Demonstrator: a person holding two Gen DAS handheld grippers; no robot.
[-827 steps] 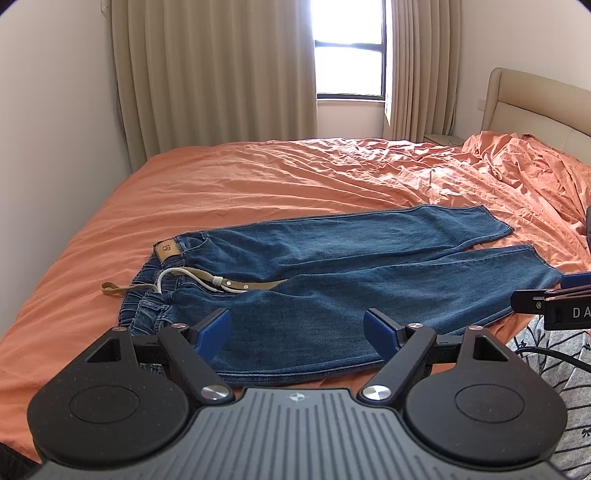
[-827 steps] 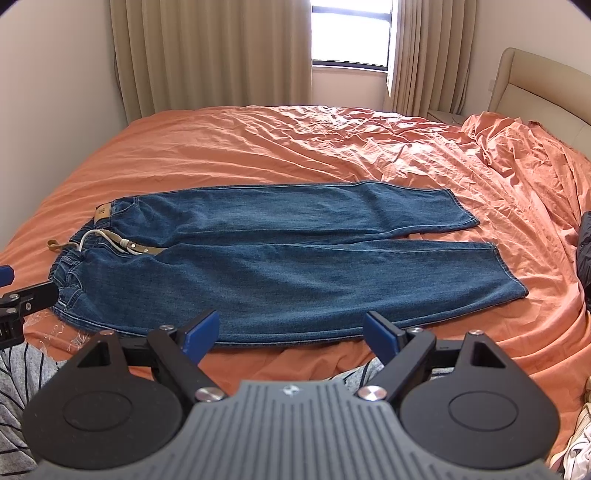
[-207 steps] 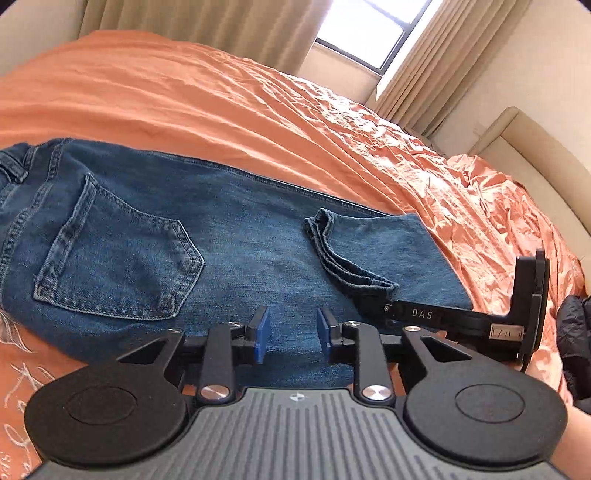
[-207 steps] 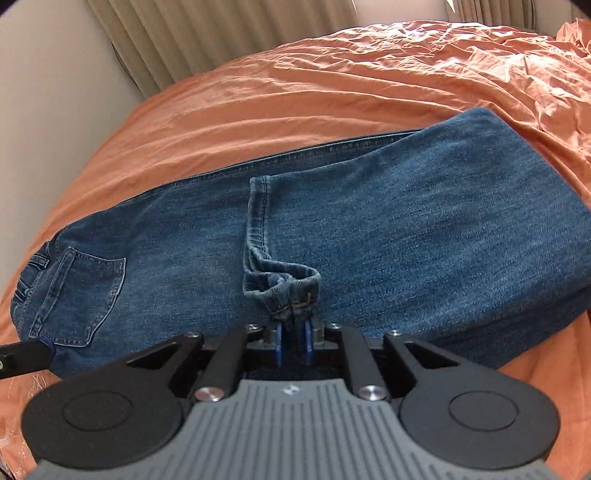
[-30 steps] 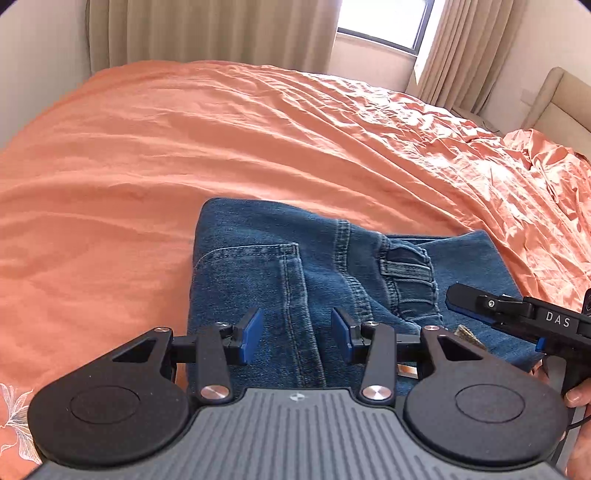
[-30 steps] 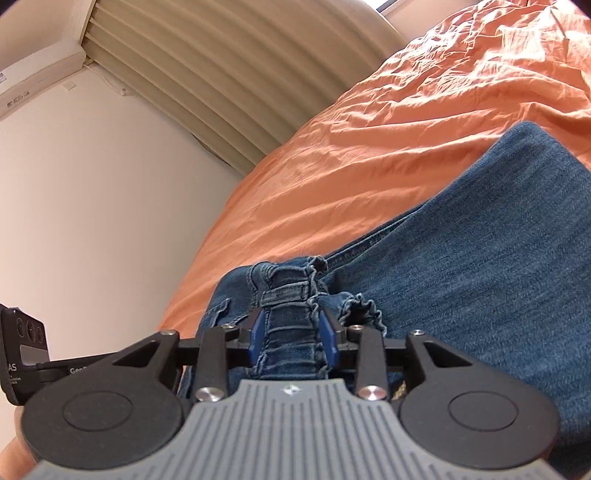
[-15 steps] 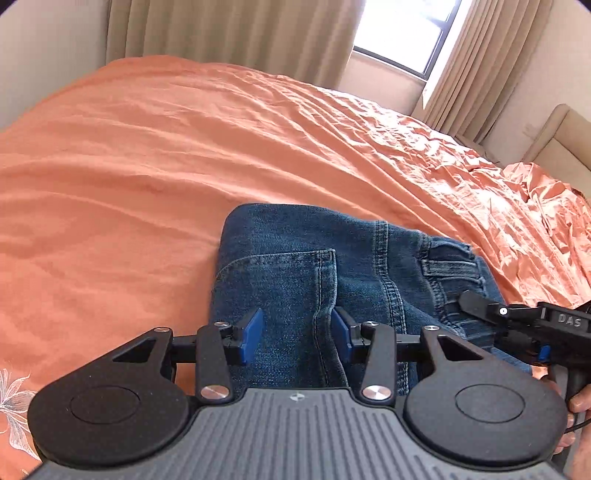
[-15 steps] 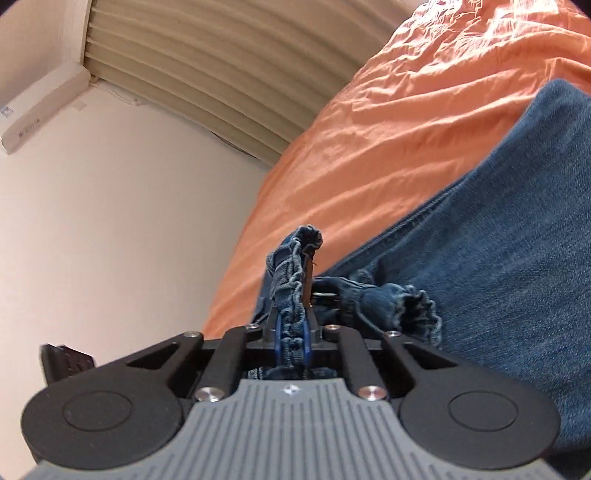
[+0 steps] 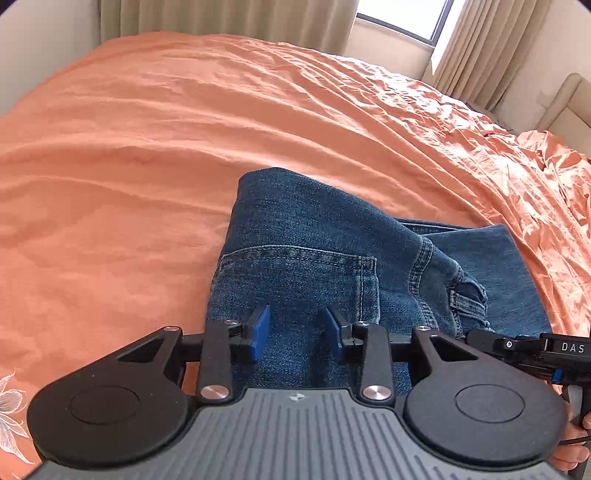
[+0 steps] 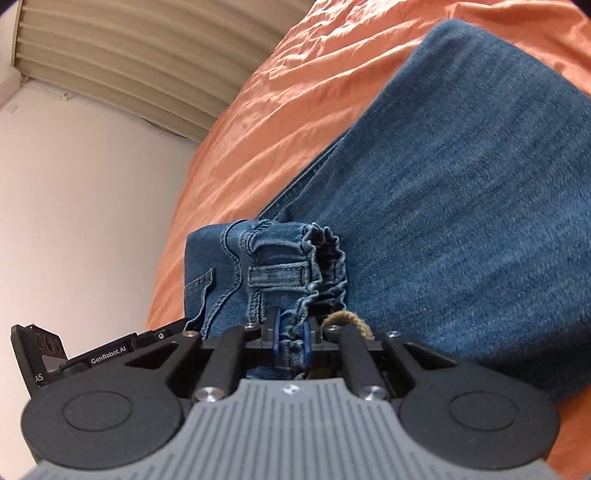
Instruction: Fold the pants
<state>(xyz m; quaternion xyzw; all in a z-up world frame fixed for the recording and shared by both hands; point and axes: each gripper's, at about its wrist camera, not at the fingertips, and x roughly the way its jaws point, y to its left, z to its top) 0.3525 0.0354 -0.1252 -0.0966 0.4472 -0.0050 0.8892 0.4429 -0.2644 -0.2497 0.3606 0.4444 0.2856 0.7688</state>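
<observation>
Blue jeans [image 9: 314,236] lie folded on the orange bed, back pocket up. My left gripper [image 9: 295,332] hovers over the pocket area. Its jaws are closing, and denim shows under the gap, but the pads are not pressing on it. In the right wrist view my right gripper [image 10: 290,338] has the gathered waistband [image 10: 291,266] pinched between its blue pads while its jaws begin opening. The waistband rests bunched on the folded legs [image 10: 461,184]. A tan drawstring [image 10: 347,319] pokes out beside the right pad.
The orange sheet [image 9: 147,147] spreads wide to the left of the jeans and beyond them. Beige curtains [image 9: 221,18] and a window [image 9: 402,14] stand behind the bed, with a headboard [image 9: 569,103] at far right. A person's fingers [image 9: 572,450] show at the lower right.
The left gripper's jaws have narrowed and it has sunk closer to the pocket. The right gripper has rolled and brought the waistband down onto the folded legs, and its pads have eased slightly.
</observation>
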